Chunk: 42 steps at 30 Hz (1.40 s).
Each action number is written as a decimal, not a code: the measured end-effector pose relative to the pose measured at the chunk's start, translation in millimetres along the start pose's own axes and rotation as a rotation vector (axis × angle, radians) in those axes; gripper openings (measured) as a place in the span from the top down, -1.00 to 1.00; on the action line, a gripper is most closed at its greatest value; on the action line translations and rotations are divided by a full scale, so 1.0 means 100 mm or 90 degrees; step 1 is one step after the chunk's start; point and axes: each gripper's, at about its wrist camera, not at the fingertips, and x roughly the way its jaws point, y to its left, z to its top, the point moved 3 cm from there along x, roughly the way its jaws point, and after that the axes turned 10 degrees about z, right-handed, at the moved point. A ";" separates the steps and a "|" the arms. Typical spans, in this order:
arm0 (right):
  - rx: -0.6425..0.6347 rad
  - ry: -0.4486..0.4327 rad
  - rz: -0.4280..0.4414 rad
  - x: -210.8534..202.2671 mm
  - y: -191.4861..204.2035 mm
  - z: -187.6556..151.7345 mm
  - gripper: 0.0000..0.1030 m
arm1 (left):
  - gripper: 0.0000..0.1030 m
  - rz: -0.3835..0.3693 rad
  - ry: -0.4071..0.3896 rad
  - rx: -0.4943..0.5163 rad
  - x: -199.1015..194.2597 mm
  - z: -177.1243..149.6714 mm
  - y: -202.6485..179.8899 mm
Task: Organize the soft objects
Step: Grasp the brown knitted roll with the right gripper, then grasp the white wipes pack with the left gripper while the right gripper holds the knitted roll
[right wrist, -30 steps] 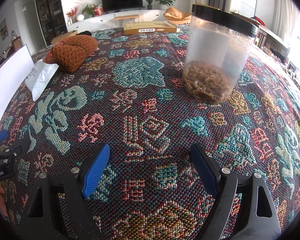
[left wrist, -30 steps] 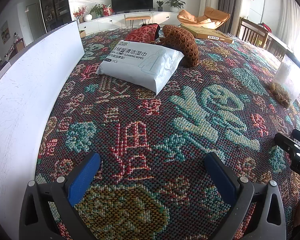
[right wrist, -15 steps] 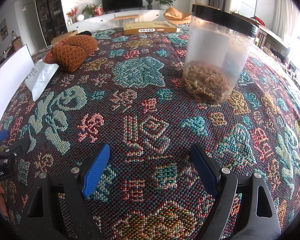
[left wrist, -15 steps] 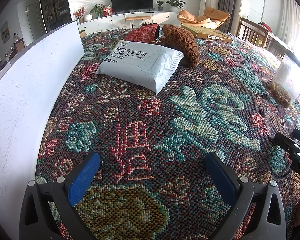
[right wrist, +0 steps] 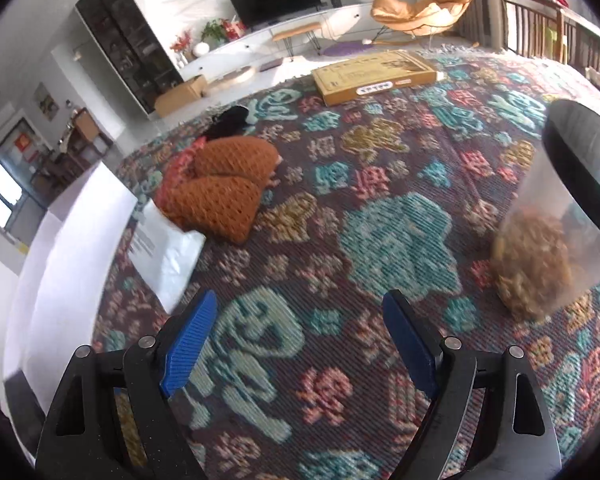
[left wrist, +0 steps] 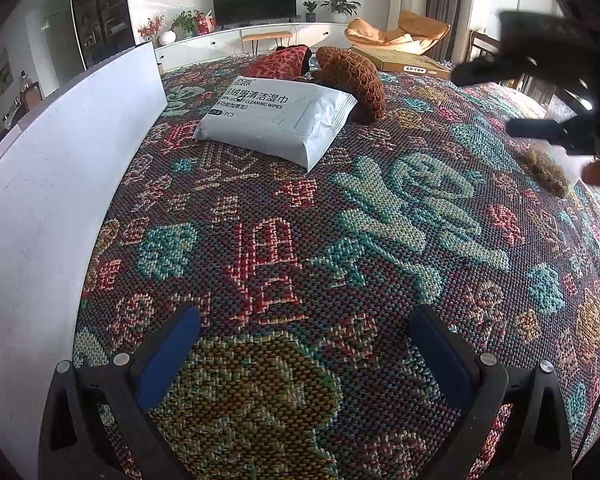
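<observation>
White board (left wrist: 60, 184) stood along the left edge of the patterned cloth (left wrist: 340, 240). Wipes pack (left wrist: 278, 120) lay flat just right of it, toward the far side, its far right corner touching the brown knit piece (left wrist: 354, 80). Red patterned fabric (left wrist: 282, 62) lay behind, against the knit. Flat cardboard box (left wrist: 404, 62) sat near the far edge. Clear jar (right wrist: 560, 240) with black lid and brown stuff inside stood at the right, blurred. Nothing lay between either gripper and the soft things.

Left gripper (left wrist: 304, 344) was spread wide and empty, low over the near part of the cloth, wipes pack well ahead and slightly left. Right gripper (right wrist: 296, 340) was also wide apart, empty, raised above the cloth; knit piece lay ahead to its left, pack nearer, just beyond its left finger (right wrist: 188, 344). From the left view it showed dark and blurred at upper right.
</observation>
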 end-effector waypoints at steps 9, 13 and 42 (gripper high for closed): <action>-0.049 0.137 -0.015 1.24 0.33 0.40 -0.63 | -1.00 -0.001 0.000 -0.001 0.01 0.00 0.00; -0.055 0.122 -0.020 1.09 0.27 0.29 -0.27 | -1.00 -0.002 0.000 -0.002 0.01 0.01 0.00; -0.062 -0.048 -0.205 -0.64 -0.61 -1.29 -0.56 | -1.00 0.001 -0.001 -0.001 0.00 0.01 0.00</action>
